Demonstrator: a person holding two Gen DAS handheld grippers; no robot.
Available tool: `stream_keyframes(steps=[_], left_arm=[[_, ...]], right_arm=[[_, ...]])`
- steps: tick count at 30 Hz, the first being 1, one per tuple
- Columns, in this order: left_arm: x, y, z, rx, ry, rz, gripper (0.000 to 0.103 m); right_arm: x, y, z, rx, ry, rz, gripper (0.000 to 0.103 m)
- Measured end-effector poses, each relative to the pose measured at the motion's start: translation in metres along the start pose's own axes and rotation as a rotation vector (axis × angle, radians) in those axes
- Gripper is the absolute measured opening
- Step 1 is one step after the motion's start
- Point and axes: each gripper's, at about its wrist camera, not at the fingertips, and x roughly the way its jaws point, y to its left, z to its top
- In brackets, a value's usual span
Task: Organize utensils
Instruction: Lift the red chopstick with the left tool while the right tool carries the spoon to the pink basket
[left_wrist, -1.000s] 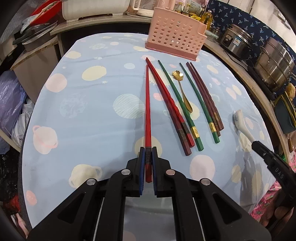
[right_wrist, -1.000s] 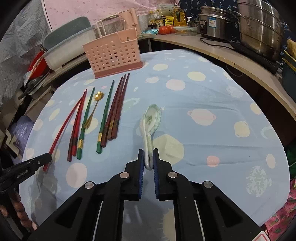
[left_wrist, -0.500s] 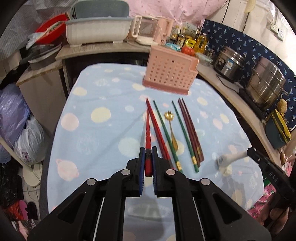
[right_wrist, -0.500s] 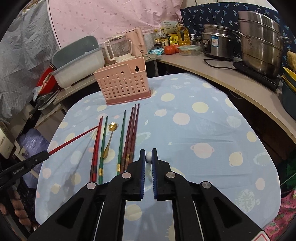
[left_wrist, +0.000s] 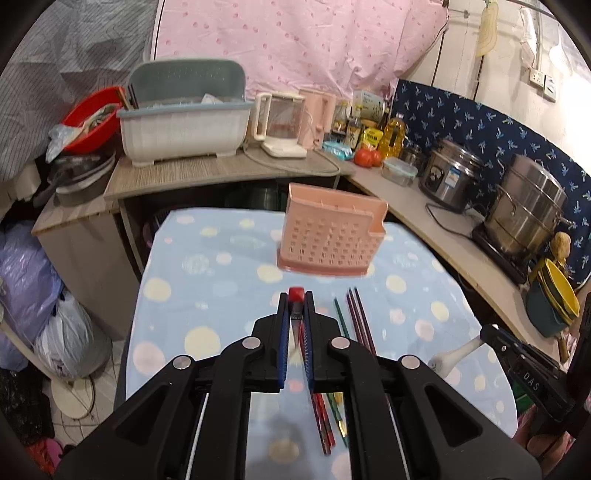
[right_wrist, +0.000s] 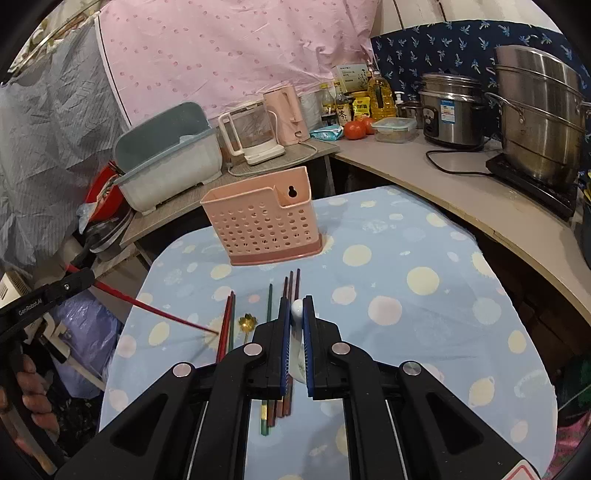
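Left gripper (left_wrist: 296, 300) clenched on red chopstick (right_wrist: 155, 311), right gripper (right_wrist: 296, 305) clenched on white spoon (left_wrist: 456, 353), pink basket (right_wrist: 263, 228) beyond.

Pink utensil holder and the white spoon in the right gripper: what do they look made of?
The pink utensil holder looks like moulded plastic: matte, thin-walled, with a regular grid of holes and a keyhole hanging slot. The white spoon held in the right gripper looks like glazed ceramic: glossy white with a thick rounded handle, though hard plastic cannot be ruled out.
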Motion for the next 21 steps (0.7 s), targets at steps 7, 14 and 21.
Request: stream_keyframes(steps=[7,14,21], left_arm=[[0.002,-0.003,0.059,0.020,-0.087,0.001,0.007],[0.002,-0.017,0.136,0.024,-0.225,-0.017,0.007],[0.031,-0.021,0.202,0.002,-0.309,-0.019,0.007]], right_arm=[[0.022,0.006,0.049,0.018,-0.018,0.059,0.006],[0.051,0.010,0.125,0.060,-0.088,0.117,0.006],[0.098,0.017,0.185,0.098,-0.133,0.150,0.006]])
